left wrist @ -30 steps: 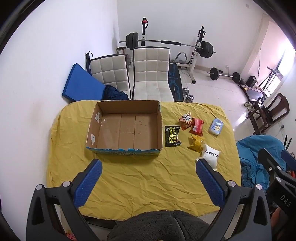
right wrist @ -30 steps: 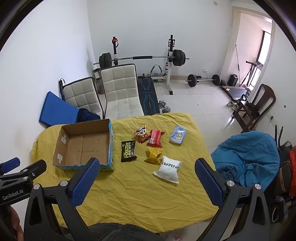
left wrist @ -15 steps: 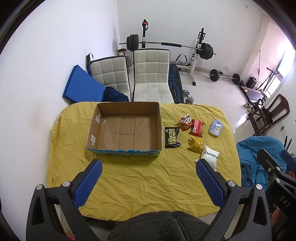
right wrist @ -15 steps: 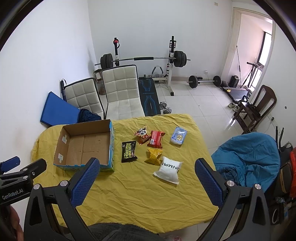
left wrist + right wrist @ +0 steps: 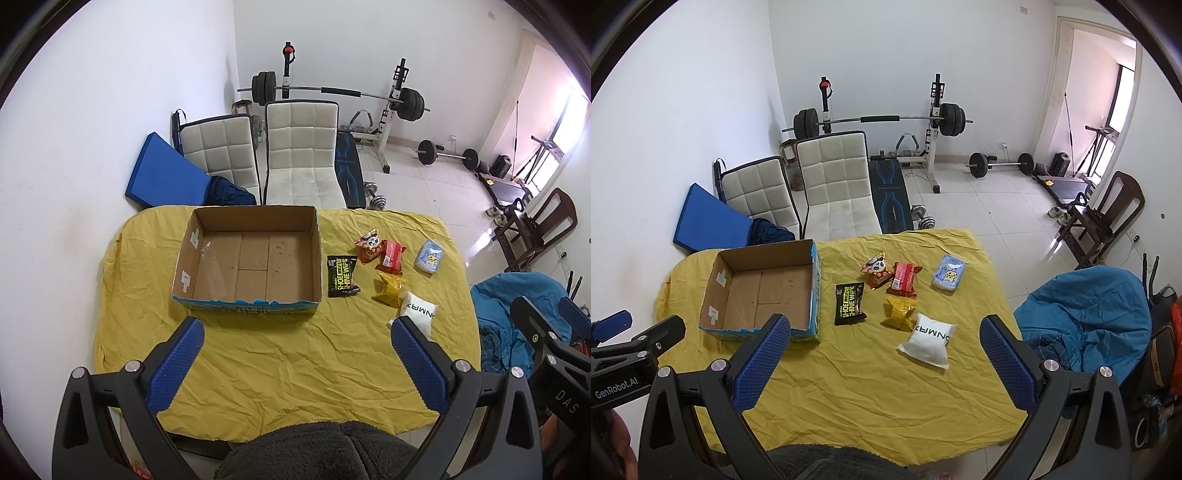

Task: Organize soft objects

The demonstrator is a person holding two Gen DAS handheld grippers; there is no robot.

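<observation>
Yellow-clothed surface | cardboard box empty (six packets alongside) | left gripper released | right gripper released

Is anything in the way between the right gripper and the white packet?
Nothing visible. Only bare yellow cloth lies between the open right gripper and the white packet; the yellow snack bag sits beyond it.

- Our right gripper hangs above the yellow table, jaws wide, nothing between them.
- Box sits left; black packet beside it.
- White pouch lies nearest us.
</observation>
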